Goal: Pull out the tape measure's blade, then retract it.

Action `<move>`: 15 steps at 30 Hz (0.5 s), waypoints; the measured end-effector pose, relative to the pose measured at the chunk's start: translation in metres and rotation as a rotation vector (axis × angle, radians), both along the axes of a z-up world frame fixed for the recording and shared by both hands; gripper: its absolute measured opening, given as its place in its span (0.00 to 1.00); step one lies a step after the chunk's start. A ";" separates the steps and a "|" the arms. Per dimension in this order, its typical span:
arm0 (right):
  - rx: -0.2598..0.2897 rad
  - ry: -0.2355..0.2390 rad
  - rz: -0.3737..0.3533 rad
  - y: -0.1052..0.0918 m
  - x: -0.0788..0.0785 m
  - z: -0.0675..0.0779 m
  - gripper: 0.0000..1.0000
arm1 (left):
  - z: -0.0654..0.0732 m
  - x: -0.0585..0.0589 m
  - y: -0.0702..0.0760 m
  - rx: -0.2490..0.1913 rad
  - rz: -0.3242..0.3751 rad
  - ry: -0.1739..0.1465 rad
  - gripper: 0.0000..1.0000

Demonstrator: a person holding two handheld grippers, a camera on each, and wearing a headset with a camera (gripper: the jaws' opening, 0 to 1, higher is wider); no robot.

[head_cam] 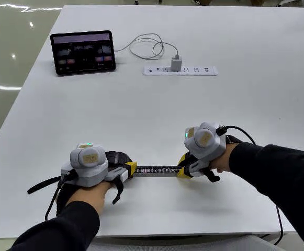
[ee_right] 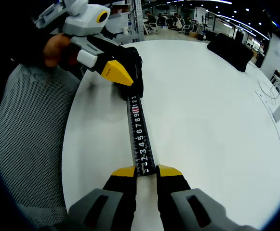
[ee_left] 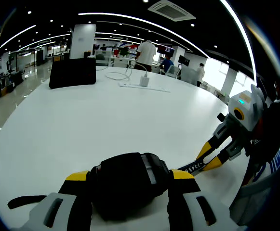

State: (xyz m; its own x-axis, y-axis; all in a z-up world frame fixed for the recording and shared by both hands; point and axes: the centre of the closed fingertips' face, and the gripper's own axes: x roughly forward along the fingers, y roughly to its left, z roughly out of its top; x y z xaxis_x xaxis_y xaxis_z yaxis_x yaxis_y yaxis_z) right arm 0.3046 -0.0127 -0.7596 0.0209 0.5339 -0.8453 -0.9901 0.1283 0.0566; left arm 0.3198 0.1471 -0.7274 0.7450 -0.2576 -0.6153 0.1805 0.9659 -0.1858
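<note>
Pinching the blade (ee_right: 138, 139) tip at lower centre of its view, the right gripper (ee_right: 146, 172) holds it flat; the left gripper (ee_left: 130, 175) clamps the black case (ee_left: 126, 190), lower left on the table (head_cam: 193, 104). Thin springy steel likely recoils sharply: grip the end hook.

a: what do the grippers look like?
b: left gripper (head_cam: 126, 170) and right gripper (head_cam: 183, 168) are pale grey, rounded, with yellow jaw tips and a green light each.
a: cables? clothing?
b: a black cable (head_cam: 241, 129) leaves the right one. both sleeves (head_cam: 280, 172) are black.
</note>
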 end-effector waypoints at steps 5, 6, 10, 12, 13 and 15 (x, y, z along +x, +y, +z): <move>0.001 -0.007 0.005 0.001 0.000 0.001 0.11 | 0.000 0.000 0.000 0.000 0.000 0.000 0.59; 0.001 -0.008 0.007 0.002 0.001 0.000 0.11 | 0.000 0.000 0.000 0.000 0.000 0.000 0.59; 0.002 -0.007 -0.005 0.004 0.001 0.001 0.11 | 0.000 0.000 0.000 0.001 0.000 -0.001 0.59; 0.006 -0.007 -0.009 0.005 0.001 0.001 0.11 | 0.000 0.000 0.000 0.000 0.000 -0.001 0.59; 0.006 -0.006 -0.011 0.005 0.001 0.001 0.11 | 0.000 0.000 0.000 -0.001 0.001 0.000 0.59; 0.006 -0.008 -0.011 0.006 0.001 0.001 0.11 | 0.000 0.000 0.000 -0.001 0.001 -0.001 0.59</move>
State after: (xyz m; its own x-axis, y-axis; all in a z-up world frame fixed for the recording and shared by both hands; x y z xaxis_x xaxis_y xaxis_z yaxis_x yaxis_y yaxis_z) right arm 0.3056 -0.0071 -0.7588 0.0340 0.5391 -0.8416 -0.9890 0.1393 0.0493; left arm 0.3197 0.1469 -0.7270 0.7457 -0.2573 -0.6146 0.1797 0.9659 -0.1864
